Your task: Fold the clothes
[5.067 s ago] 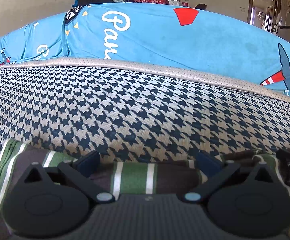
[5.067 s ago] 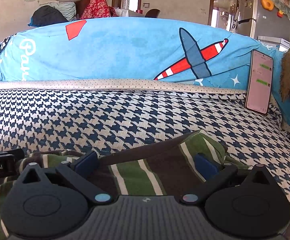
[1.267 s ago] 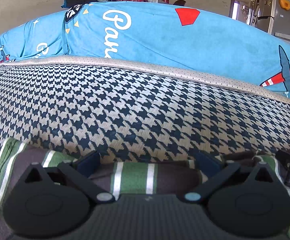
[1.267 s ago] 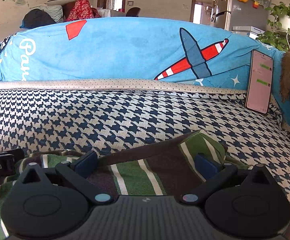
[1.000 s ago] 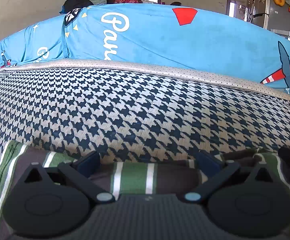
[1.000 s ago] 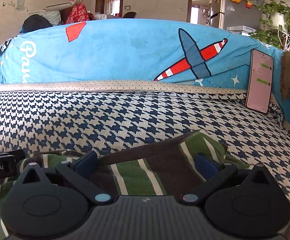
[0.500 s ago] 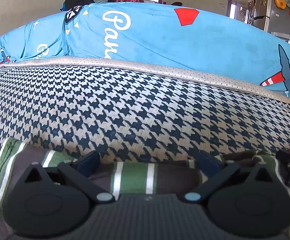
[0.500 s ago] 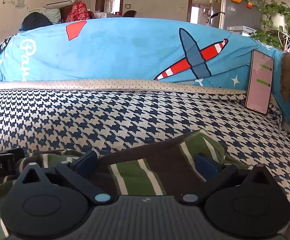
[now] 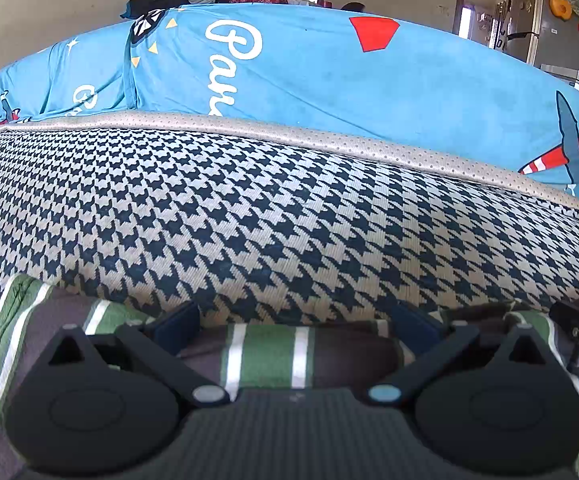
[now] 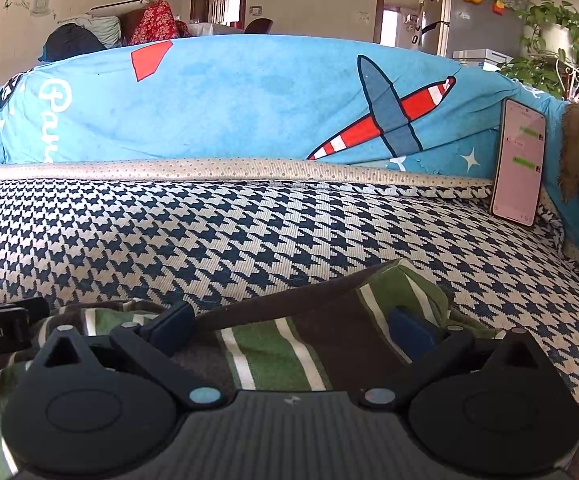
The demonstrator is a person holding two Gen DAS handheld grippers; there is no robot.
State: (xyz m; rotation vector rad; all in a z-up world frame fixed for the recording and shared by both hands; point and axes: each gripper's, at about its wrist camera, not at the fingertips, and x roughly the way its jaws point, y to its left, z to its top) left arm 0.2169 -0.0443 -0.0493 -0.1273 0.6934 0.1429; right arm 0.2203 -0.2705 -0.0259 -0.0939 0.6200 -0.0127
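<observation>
Two grippers sit low over one striped garment (image 9: 267, 354), side by side on the sofa seat (image 9: 249, 216). The left gripper (image 9: 295, 326) has its jaws spread wide, blue pads at 9 and 3 o'clock with the cloth's far edge running between them; nothing is pinched. The right gripper (image 10: 289, 326) is just as wide, straddling a raised ridge of fabric, and grips nothing either. The step in hand looks like seizing that far hem, so both should close on a single layer at matching points along the edge, or the fold will skew.

Largest first: the sofa back at 12 o'clock wears a smooth blue cover (image 10: 249, 96) printed with a plane and lettering. The seat is coarse woven houndstooth, navy on cream, gently domed, likely grippy enough to drag at the cloth. The garment is soft knit in brown, green and white bands, rumpled and peaked at 1 o'clock in the right view. A phone (image 10: 519, 162), flat and glossy, leans upright at 2 o'clock.
</observation>
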